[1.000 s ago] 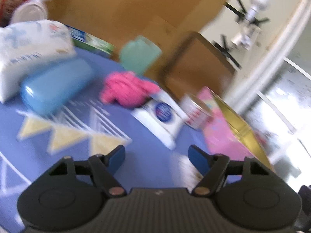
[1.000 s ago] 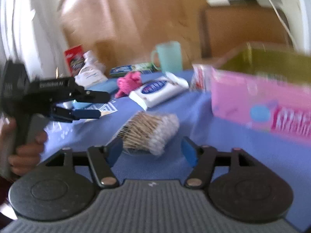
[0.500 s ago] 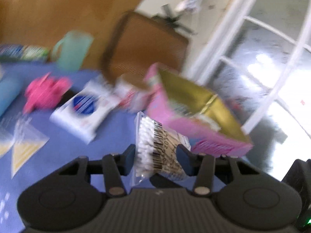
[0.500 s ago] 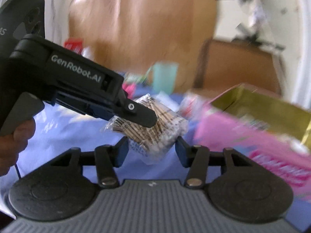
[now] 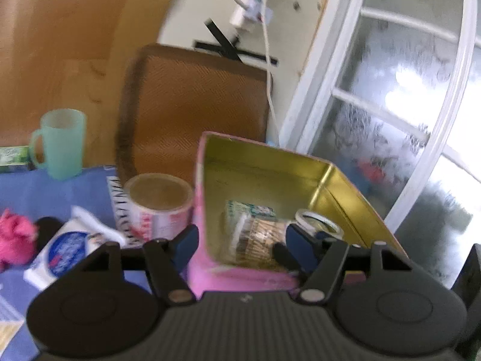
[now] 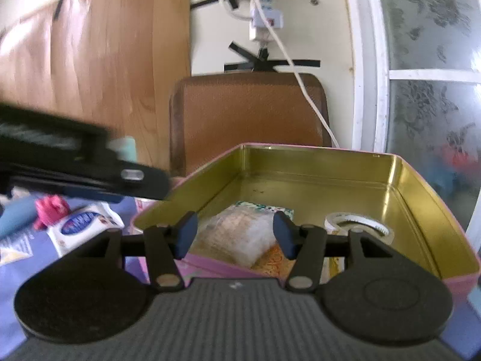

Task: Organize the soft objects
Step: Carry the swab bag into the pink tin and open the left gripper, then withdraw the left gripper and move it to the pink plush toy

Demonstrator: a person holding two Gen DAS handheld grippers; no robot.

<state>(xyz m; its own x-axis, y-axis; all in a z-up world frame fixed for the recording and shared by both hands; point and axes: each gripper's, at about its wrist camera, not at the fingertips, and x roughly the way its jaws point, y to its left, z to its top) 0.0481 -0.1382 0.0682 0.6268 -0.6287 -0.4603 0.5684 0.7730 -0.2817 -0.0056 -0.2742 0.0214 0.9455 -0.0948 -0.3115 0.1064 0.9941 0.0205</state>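
Cotton swab bag [image 6: 237, 237]: lying inside the pink tin [image 6: 421, 198], on its gold floor near the front wall — no pad touching it.
Tape roll [image 6: 359, 224]: same tin, just beside the bag.
Left gripper [image 5: 242, 240]: fingers spread, jaws just opened further, nothing pinched.
Right gripper [image 6: 234, 234]: fingers spread over the bag, jaws just opened further, nothing pinched.
Wipes pack [image 5: 69, 252]: on the blue cloth [image 5: 54, 192], beside the tin.

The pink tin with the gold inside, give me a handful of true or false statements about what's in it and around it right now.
1. The bag of cotton swabs lies inside the pink tin. True.
2. A roll of tape lies in the tin. True.
3. The green mug stands inside the tin. False: it stands on the blue cloth, away from the tin.
4. The left gripper grips the swabs. False: its jaws are open, nothing held.
5. The wipes pack is in the tin. False: it lies outside, on the cloth.
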